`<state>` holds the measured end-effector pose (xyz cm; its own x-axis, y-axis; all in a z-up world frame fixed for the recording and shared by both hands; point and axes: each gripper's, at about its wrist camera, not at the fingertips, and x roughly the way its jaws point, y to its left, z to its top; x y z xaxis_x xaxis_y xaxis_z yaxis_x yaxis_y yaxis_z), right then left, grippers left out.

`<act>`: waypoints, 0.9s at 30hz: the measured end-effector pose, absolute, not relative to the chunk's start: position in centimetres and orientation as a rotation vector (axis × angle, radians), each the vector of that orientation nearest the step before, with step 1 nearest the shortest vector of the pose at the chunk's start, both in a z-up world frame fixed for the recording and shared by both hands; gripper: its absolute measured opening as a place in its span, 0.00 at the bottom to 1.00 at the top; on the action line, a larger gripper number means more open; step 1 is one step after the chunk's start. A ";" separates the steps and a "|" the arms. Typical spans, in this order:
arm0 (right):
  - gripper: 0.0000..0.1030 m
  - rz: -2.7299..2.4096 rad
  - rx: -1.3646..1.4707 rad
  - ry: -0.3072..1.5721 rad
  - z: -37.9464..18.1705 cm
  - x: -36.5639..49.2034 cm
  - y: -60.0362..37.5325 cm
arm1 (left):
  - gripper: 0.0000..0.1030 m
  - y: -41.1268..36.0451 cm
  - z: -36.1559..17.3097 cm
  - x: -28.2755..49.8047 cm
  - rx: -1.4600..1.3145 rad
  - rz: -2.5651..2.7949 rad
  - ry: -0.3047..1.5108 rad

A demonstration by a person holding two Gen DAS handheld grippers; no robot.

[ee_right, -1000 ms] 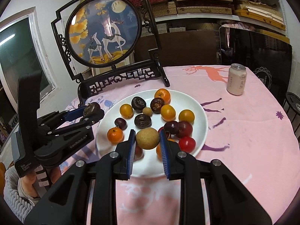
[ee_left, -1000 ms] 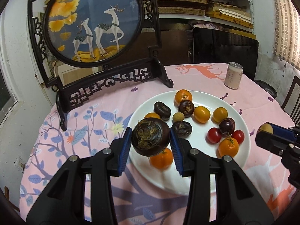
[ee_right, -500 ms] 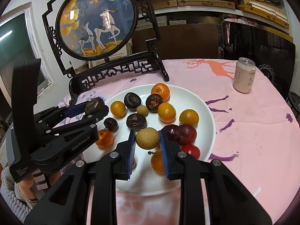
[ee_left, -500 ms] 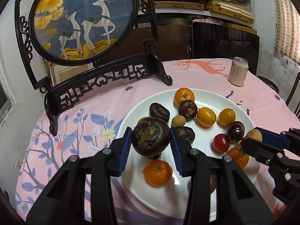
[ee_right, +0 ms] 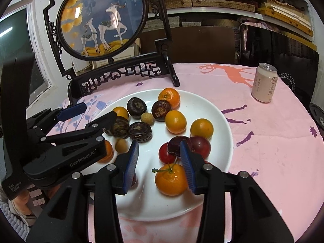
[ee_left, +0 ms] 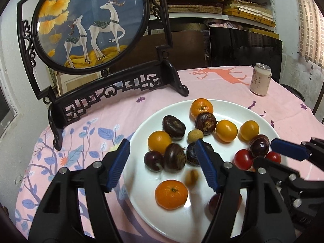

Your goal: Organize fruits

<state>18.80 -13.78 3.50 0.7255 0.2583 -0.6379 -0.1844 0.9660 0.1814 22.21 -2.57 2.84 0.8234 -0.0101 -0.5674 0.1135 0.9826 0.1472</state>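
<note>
On a pink printed tablecloth [ee_left: 125,109] the white plate [ee_left: 141,194] sits close under both tools. The left gripper [ee_left: 162,162] and right gripper [ee_right: 160,160] have just been opening and now stand apart and empty. The dark water chestnut [ee_left: 174,157] and pale longan [ee_right: 121,145] they carried a second ago lie on the plate among the other fruit, before the deer screen [ee_left: 91,22]; both drops look finished.
</note>
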 end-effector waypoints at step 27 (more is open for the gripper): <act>0.60 0.205 0.128 0.786 0.6 7.1 -17.9 | 0.88 -1.8 -1.0 8.3 0.198 -0.109 0.742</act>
<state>7.07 -17.91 0.59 0.6886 0.2300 -0.6877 -0.1349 0.9725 0.1901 8.27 -1.83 -1.03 0.7325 -0.0282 -0.6801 0.1682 0.9756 0.1408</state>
